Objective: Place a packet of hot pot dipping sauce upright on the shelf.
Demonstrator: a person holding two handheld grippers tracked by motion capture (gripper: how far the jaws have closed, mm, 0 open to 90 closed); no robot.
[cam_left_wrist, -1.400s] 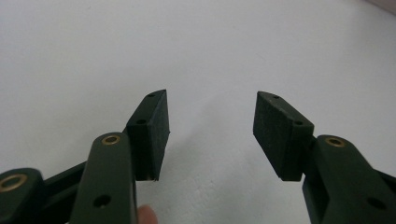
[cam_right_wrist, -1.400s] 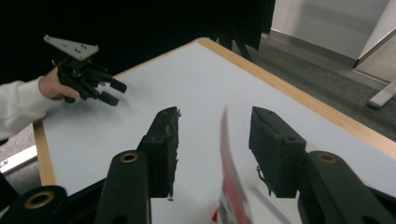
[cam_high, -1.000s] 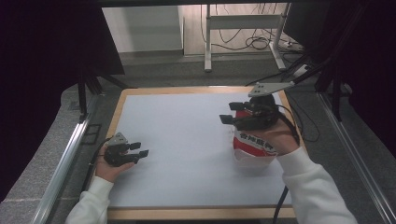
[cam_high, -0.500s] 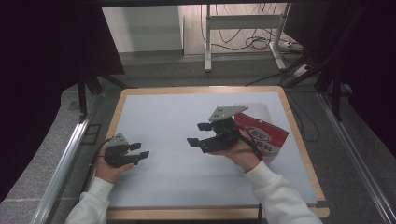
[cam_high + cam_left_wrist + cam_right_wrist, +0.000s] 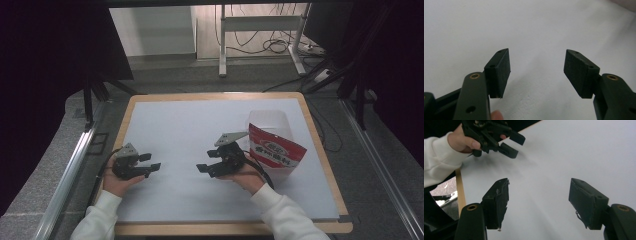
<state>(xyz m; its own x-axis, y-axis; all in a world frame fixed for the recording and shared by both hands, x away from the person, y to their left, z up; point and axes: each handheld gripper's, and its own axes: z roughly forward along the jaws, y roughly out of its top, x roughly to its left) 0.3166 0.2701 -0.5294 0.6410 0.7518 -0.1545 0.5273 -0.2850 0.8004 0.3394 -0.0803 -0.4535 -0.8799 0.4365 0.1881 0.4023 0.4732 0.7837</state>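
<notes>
A table [image 5: 320,145] with a light wooden rim carries a pale white sheet [image 5: 185,130] that covers nearly the whole top, leaving the wood showing as a thin border on all sides. On the sheet, toward the right edge, sits a red and white printed pouch [image 5: 274,151], and just behind it something clear, perhaps a plastic container [image 5: 269,120], though it is hard to tell from here. The two seem to touch. The sheet's surface looks smooth and plain.
</notes>
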